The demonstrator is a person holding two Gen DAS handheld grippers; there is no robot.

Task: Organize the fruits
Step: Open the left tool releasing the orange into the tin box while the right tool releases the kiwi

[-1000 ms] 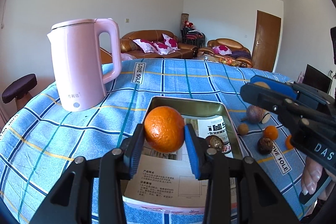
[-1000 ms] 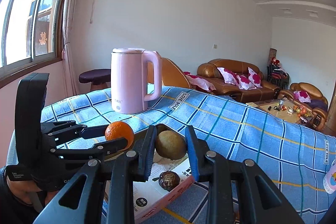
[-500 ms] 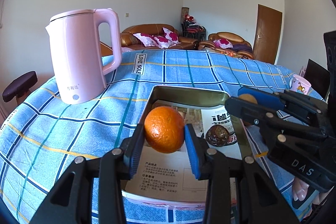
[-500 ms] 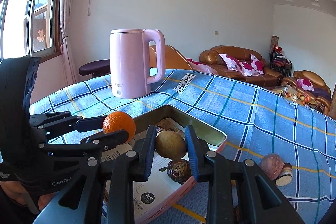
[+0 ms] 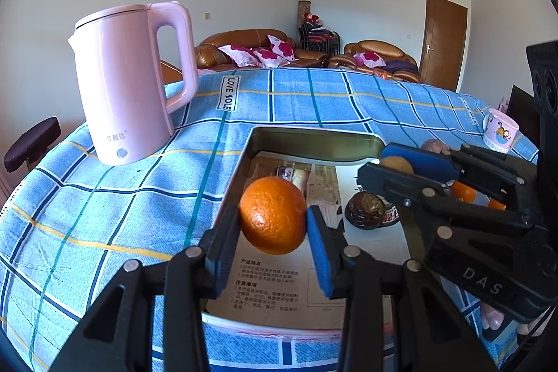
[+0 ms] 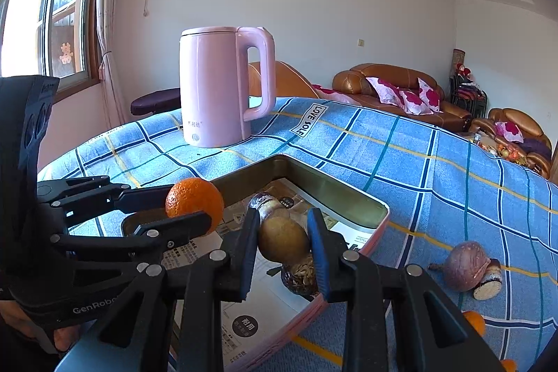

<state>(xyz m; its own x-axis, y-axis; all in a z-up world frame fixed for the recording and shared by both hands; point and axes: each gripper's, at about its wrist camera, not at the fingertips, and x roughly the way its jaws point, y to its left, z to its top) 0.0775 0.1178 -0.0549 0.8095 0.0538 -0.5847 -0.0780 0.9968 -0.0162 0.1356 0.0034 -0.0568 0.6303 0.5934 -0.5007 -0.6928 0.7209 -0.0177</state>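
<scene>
My left gripper (image 5: 273, 227) is shut on an orange (image 5: 272, 219) and holds it over the near part of a metal tray (image 5: 314, 139) lined with printed paper. My right gripper (image 6: 283, 241) is shut on a brown kiwi (image 6: 283, 239) above the same tray (image 6: 348, 197); it also shows at the right of the left wrist view (image 5: 401, 166). The orange also shows in the right wrist view (image 6: 194, 202). A dark wrinkled passion fruit (image 5: 366, 210) lies in the tray, and shows under the kiwi in the right wrist view (image 6: 301, 278).
A pink kettle (image 5: 129, 82) stands on the blue checked tablecloth left of the tray. A purple cut fruit (image 6: 465, 265) and small oranges (image 6: 474, 321) lie on the cloth right of the tray. A pink mug (image 5: 500, 131) stands at the far right.
Both grippers have come lower and closer over the tray with their fruits still held. The right gripper has moved in over the tray's right side.
</scene>
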